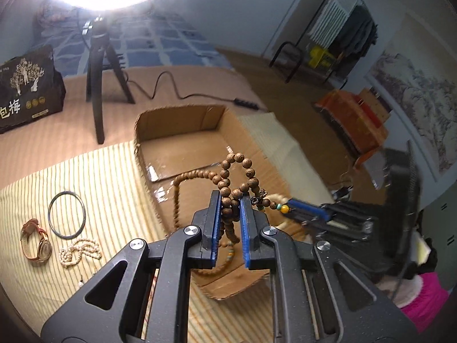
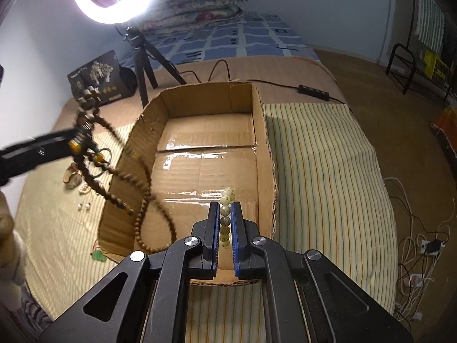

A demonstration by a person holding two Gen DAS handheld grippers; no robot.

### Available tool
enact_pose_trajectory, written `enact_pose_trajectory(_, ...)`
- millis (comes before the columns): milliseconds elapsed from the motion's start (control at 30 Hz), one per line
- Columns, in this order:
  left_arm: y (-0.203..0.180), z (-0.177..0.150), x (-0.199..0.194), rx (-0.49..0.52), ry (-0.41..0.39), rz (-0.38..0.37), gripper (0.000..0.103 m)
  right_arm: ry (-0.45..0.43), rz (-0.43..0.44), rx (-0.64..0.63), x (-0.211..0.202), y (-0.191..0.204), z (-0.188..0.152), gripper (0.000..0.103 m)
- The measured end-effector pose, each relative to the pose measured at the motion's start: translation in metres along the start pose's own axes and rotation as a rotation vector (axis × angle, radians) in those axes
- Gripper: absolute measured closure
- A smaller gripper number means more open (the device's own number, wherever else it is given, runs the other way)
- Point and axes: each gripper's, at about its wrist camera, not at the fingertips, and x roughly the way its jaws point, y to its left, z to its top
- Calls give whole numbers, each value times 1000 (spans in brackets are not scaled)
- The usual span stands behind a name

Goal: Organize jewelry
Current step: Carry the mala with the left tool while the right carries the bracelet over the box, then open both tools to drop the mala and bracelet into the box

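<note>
My left gripper [image 1: 230, 197] is shut on a brown wooden bead necklace [image 1: 228, 171] and holds it over the open cardboard box [image 1: 205, 120]; its long strand hangs into the box [image 2: 205, 105]. The same necklace [image 2: 114, 171] and left gripper [image 2: 37, 148] show blurred at the left of the right wrist view. My right gripper [image 2: 225, 204] is shut on a pale green bead bracelet [image 2: 227, 197], low over the box's near right part. On the striped cloth left of the box lie a black bangle [image 1: 67, 214], a watch [image 1: 37, 243] and a pearl strand [image 1: 80, 253].
A ring light on a black tripod [image 2: 142, 57] stands behind the box, its cable and switch [image 2: 312, 89] trailing right. A black printed bag [image 1: 25, 88] sits at back left. Small earrings [image 2: 83, 206] and a green pendant [image 2: 98, 255] lie on the cloth by the box.
</note>
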Motion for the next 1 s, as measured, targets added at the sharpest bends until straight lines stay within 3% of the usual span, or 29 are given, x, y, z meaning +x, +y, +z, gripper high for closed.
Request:
enact_pose_trajectory(400,9,-9,14,1,56,61,91,21,-20,-9,5,0,-2,97)
enact_pose_trajectory(533,13,-9,10,-2,49,64,58,23,-32,-27,5,6,-1,95)
enact_pose_trajectory(567,13,-9,10,-2,47,66,56,20,-35,-33,4,7,-1,89)
enact_pose_trajectory(633,15,-9,6,-3,41,67,55,7,-44,-40,2,10,-1,65)
enact_pose_trajectory(667,16,-9,4,-3,37,70,55,1,-47,-42,1,10,-1,62)
enact_pose_trajectory(1000,33,-16,-28,7,-5,140,55,-34,-29,-42,-12,17,0,61)
